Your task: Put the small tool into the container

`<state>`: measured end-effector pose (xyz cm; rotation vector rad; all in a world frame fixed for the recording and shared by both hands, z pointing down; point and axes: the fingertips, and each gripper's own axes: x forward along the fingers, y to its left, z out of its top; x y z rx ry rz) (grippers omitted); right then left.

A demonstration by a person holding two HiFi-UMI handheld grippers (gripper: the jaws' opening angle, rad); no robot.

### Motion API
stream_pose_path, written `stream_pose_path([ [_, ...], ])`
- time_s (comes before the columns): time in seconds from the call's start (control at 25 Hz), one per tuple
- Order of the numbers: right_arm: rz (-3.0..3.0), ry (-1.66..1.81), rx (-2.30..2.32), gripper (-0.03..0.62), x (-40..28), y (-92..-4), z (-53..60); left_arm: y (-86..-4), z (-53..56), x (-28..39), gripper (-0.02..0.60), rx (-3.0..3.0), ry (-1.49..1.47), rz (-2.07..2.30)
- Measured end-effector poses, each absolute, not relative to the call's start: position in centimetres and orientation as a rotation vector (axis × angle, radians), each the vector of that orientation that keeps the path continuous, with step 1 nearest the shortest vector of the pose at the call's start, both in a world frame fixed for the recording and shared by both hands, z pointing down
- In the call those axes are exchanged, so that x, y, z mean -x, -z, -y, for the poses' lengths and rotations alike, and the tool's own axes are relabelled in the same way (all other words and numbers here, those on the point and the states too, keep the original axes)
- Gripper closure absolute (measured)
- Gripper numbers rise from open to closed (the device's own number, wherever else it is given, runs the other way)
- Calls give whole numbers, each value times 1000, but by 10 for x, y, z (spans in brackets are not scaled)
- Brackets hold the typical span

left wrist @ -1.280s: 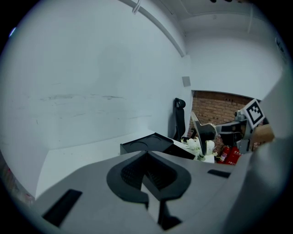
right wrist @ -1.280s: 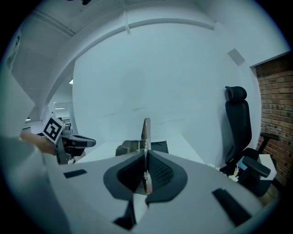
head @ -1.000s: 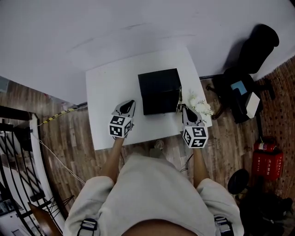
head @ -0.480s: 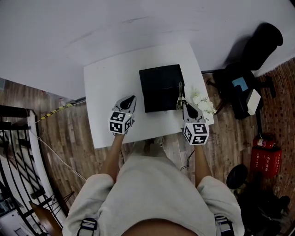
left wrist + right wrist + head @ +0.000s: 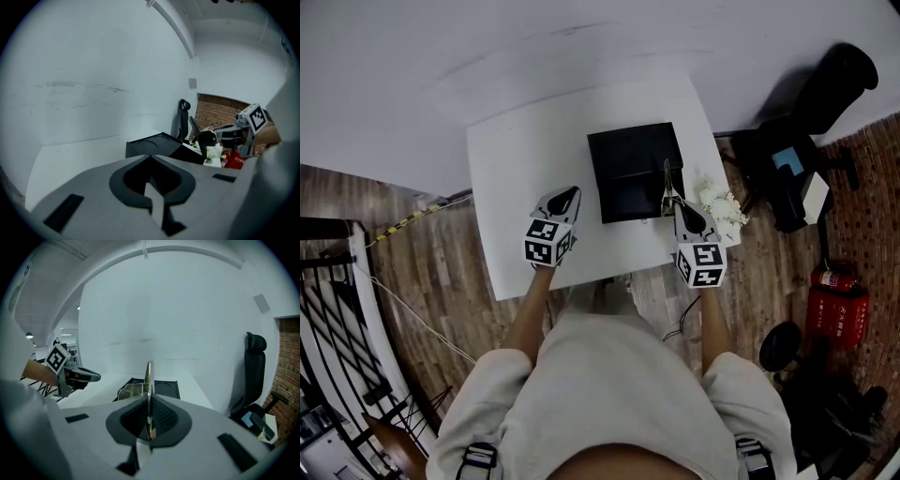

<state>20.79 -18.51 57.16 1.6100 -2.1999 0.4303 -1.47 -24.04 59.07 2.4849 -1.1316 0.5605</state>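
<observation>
The container [image 5: 633,169] is set on the desk [image 5: 525,150], within its right half. The left gripper [image 5: 571,192] is held over the desk just left of the container. The right gripper [image 5: 679,206] is placed at the container's near right corner, with the small tool [image 5: 667,178] between its jaws, over the container's right side. A bunch of flowers [image 5: 724,208] is found at the desk's right edge, and a chair [image 5: 811,122] is seen on the floor further right.
</observation>
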Motion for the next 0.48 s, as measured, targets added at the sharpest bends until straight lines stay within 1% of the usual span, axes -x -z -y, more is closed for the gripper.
stream_pose_path([
  [0.48,2133,-235,-1403,592,-179,-583,192,-601,240,28,571,-2469,-555,1110],
])
